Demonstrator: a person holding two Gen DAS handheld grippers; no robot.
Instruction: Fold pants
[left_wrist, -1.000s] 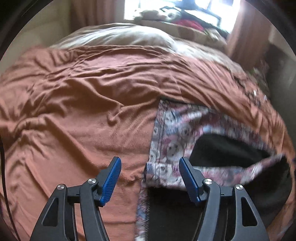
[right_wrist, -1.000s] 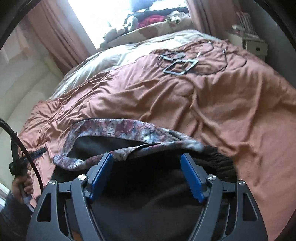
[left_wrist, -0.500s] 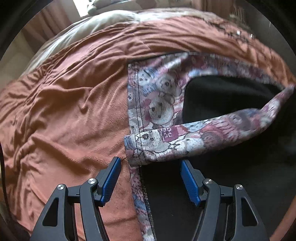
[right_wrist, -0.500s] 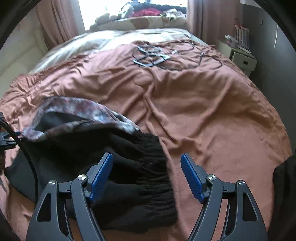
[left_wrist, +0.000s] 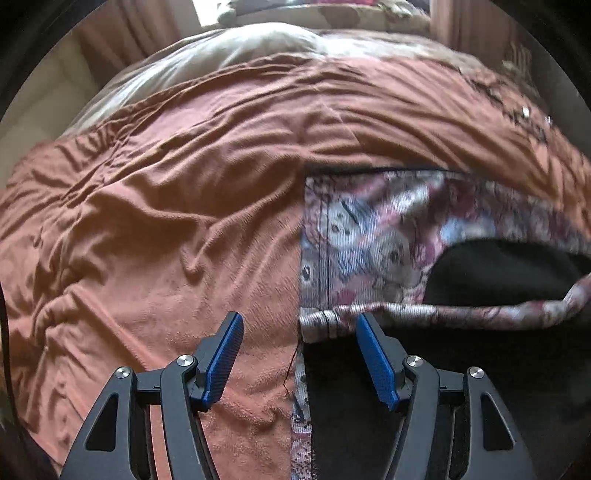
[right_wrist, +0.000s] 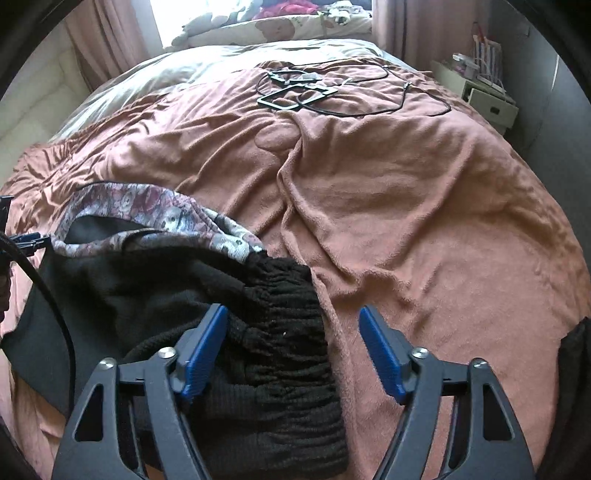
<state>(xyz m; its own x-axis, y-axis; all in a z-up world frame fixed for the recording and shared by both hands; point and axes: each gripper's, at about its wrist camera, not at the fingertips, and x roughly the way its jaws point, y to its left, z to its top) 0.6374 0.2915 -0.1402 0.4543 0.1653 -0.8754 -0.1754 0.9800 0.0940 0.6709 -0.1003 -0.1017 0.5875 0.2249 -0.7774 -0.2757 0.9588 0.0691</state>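
The pants (left_wrist: 480, 369) lie on the bed, black with a patterned bear-print lining (left_wrist: 369, 236) turned outward at one end. My left gripper (left_wrist: 299, 321) hovers open over the folded patterned edge, whose corner lies between the fingers without the pads pressing it. In the right wrist view the pants (right_wrist: 147, 288) end in a gathered black elastic waistband (right_wrist: 295, 332). My right gripper (right_wrist: 291, 312) straddles that waistband; its jaws are closing, the left pad (right_wrist: 205, 350) close to the fabric, the right pad over bare blanket.
A rumpled brown blanket (right_wrist: 406, 221) covers the bed. Black cables and flat frames (right_wrist: 295, 92) lie at its far end, with pillows (right_wrist: 277, 26) behind. A pale bedside cabinet (right_wrist: 487, 99) stands far right. A black cable (right_wrist: 55, 306) crosses the pants at left.
My right gripper slid right from the pants' middle to the waistband end, and its jaws narrowed a little. The left view swung over the patterned edge; its corner stays between the fingers.
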